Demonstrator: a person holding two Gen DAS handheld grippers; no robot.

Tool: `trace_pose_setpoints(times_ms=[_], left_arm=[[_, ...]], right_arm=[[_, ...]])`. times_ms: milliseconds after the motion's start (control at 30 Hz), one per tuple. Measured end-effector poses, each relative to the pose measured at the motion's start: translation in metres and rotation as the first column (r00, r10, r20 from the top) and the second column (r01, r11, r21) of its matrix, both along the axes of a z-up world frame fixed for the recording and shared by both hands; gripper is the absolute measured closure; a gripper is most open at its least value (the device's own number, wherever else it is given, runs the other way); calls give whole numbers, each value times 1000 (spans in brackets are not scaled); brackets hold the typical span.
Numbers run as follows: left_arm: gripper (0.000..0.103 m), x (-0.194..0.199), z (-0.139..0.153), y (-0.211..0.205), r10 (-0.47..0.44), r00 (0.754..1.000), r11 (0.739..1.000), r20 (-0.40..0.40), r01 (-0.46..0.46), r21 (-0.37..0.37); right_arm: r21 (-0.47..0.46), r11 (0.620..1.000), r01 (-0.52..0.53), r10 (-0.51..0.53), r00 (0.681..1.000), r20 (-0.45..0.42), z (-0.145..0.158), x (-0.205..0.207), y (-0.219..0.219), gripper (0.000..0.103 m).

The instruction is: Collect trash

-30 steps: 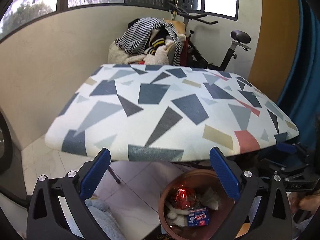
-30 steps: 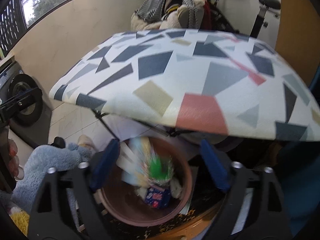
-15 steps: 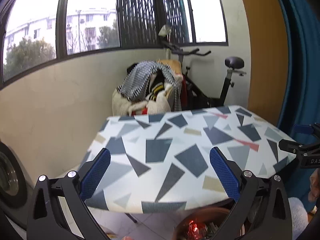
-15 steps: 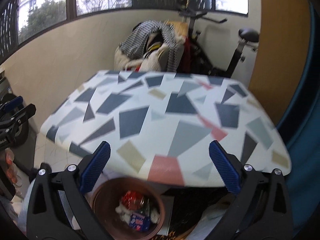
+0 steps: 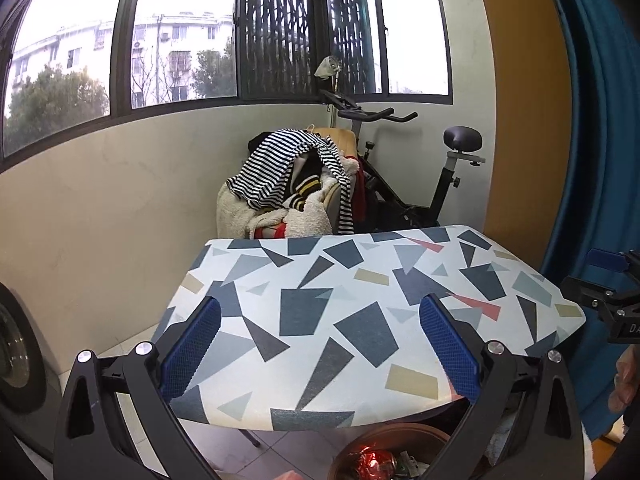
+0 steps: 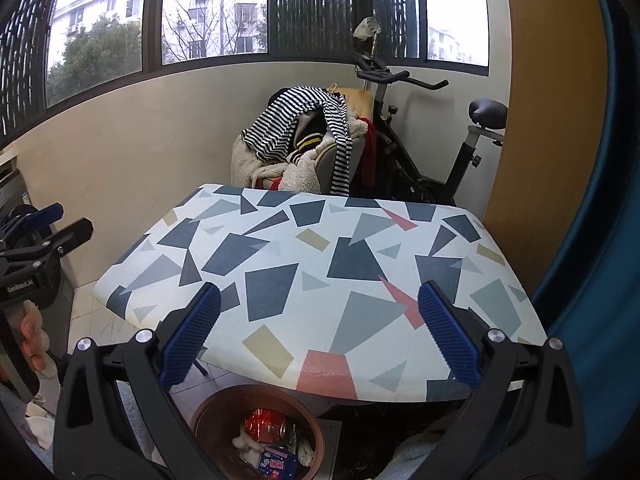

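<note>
A brown round bin [image 6: 208, 408] stands on the floor under the near edge of the patterned table [image 6: 320, 264]. Inside it lie a red crumpled wrapper [image 6: 266, 426], a blue and white carton [image 6: 276, 460] and white scraps. My right gripper [image 6: 319, 334] hangs above the bin and the table edge, open, with nothing between its blue pads. My left gripper [image 5: 319, 348] is open too and empty, held over the table's near edge; the bin's rim [image 5: 400, 436] and the red wrapper [image 5: 372, 462] show below it. Each gripper appears at the edge of the other's view.
A chair heaped with striped and fleecy clothes [image 6: 304, 140] stands behind the table, with an exercise bike [image 6: 440, 148] to its right. A blue curtain [image 6: 600, 220] hangs at the right. A washing machine [image 5: 16, 352] sits at the left. A hand [image 6: 34, 340] holds the left gripper.
Both grippers have risen from just above the bin to above the table's near edge. The bin has slid to the bottom of both views, and the windows now show.
</note>
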State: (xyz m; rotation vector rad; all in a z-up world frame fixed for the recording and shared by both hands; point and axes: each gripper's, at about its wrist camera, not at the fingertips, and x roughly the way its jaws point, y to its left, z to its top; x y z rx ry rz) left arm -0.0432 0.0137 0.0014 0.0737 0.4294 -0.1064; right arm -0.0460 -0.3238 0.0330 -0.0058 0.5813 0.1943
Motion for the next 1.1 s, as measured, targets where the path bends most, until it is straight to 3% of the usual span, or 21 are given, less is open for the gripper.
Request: trace_pose_setpoints(times_ms=[233,1100], left_arm=[[6,1,-3,0,18,1000,1000,-13,-17,17],[6,-1,-1,-3,19,1000,999,-7,-19,29]], right_arm=[[5,1000,-1,1,1000,1,11,-7,2,6],[20,1000,10,-10,1000,-1,7,-10,3,6]])
